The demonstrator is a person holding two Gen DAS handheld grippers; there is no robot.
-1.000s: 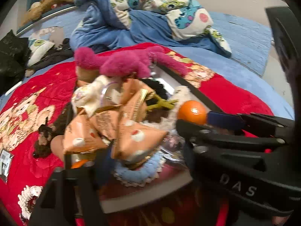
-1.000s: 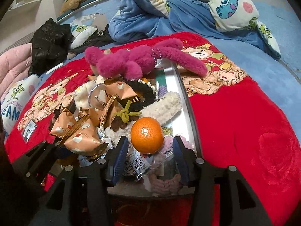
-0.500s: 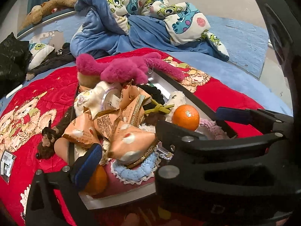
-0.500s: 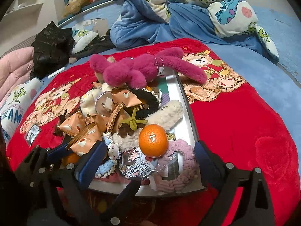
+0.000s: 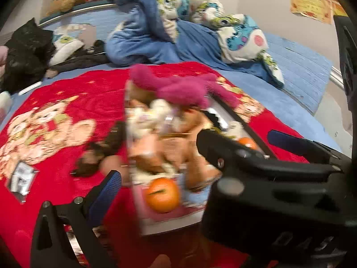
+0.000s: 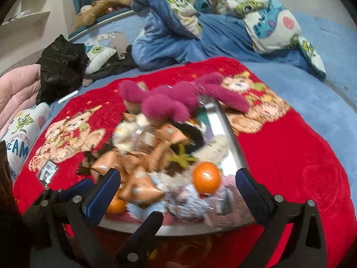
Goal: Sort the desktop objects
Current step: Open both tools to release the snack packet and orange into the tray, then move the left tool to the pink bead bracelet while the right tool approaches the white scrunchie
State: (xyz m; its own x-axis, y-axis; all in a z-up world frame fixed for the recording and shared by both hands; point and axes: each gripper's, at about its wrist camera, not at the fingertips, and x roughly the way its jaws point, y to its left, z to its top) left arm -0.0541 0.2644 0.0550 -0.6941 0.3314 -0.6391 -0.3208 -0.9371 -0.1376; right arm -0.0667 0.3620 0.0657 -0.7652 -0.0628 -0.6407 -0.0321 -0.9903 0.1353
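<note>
A metal tray [image 6: 225, 120] on a red blanket holds a pile: a magenta plush toy [image 6: 176, 98], orange snack packets [image 6: 140, 181], fluffy items and two oranges. One orange [image 6: 206, 177] lies near the right side and the other [image 5: 162, 195] at the tray's front left corner. My right gripper [image 6: 176, 192] is open and empty, its jaws spread wide in front of the pile. My left gripper [image 5: 191, 178] is open and empty at the tray's front left corner; its left fingertip [image 5: 104, 192] shows beside the orange, and the right gripper's black body hides its right side.
A blue quilt with cartoon prints [image 6: 200, 17] lies bunched at the back. Black clothing [image 6: 60, 67] and a pink jacket [image 6: 17, 91] lie at the left. A small card [image 5: 20, 178] lies on the red blanket [image 5: 67, 102] left of the tray.
My right gripper opened, let go of the orange and drew back from the pile. My left gripper opened, pulled back and swung left, so the front orange came into view.
</note>
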